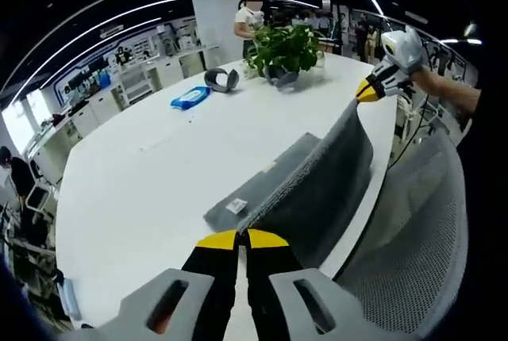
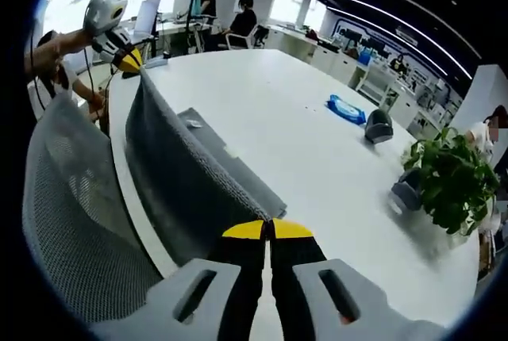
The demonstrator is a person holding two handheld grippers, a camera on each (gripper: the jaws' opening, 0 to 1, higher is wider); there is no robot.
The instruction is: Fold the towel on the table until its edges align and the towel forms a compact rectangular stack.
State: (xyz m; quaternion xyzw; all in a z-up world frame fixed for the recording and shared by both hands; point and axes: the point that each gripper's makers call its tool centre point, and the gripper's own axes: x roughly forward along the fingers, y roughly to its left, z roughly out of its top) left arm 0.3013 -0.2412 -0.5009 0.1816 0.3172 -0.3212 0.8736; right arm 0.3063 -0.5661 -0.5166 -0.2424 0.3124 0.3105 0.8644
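Note:
A grey towel [image 1: 317, 190] hangs stretched between my two grippers over the near edge of the white table [image 1: 143, 174], and its lower part lies flat on the tabletop. My left gripper [image 1: 242, 239] is shut on one upper corner. My right gripper [image 1: 367, 91] holds the other corner, raised at the upper right. In the right gripper view the towel [image 2: 182, 174] runs from my right gripper [image 2: 268, 230], shut on its corner, up to my left gripper [image 2: 131, 62] at the far left. A small white label shows on the flat part.
A grey mesh chair back [image 1: 413, 238] stands close against the table edge below the towel, chair back [image 2: 71, 222]. Farther along the table are a potted plant [image 1: 284, 47], a blue packet [image 1: 190, 97] and a grey headset-like object [image 1: 222, 79]. People are beyond the table.

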